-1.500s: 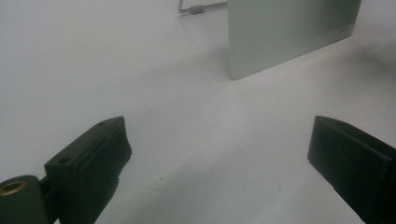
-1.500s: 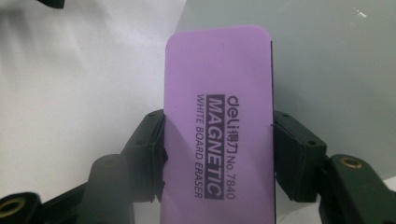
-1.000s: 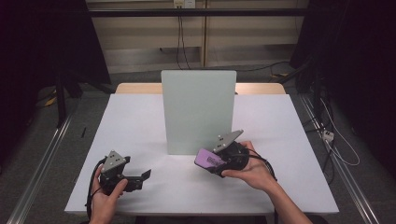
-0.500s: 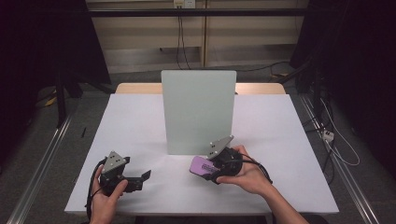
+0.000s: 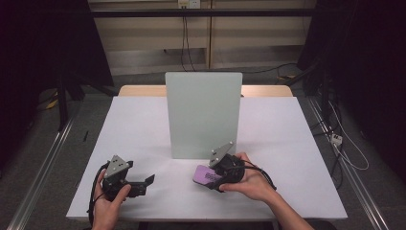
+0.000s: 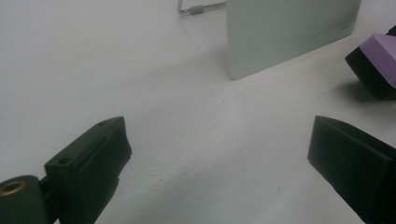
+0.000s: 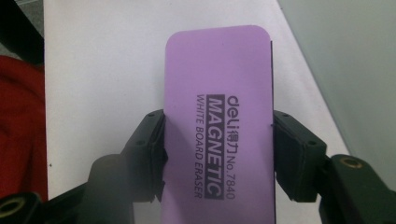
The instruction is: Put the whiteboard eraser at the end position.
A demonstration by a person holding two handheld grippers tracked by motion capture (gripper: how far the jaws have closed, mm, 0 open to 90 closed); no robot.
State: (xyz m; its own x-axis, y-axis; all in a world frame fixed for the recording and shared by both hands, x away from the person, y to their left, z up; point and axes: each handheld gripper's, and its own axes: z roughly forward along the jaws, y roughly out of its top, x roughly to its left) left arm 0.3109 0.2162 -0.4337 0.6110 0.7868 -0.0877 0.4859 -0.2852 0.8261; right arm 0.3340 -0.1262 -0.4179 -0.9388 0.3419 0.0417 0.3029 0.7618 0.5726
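Right gripper (image 5: 210,178): we had it clamped on the purple eraser (image 7: 219,135), low over the tabletop (image 5: 287,143) before the upright board (image 5: 203,115).
Left gripper (image 5: 143,184): we held its jaws apart, empty.

Even, soft overhead light falls on the white table (image 5: 143,124), which is the brightest area of the high view; the room around it sinks into near black at both sides. Shadows are faint: a small soft one lies under the purple eraser (image 6: 380,56) in the left gripper view. The upright pale board (image 5: 203,112) shows no glare. The high view is slightly soft and grainy. In the right gripper view the eraser's print is sharp, while the near jaws blur. The left gripper view has a mild grey cast.
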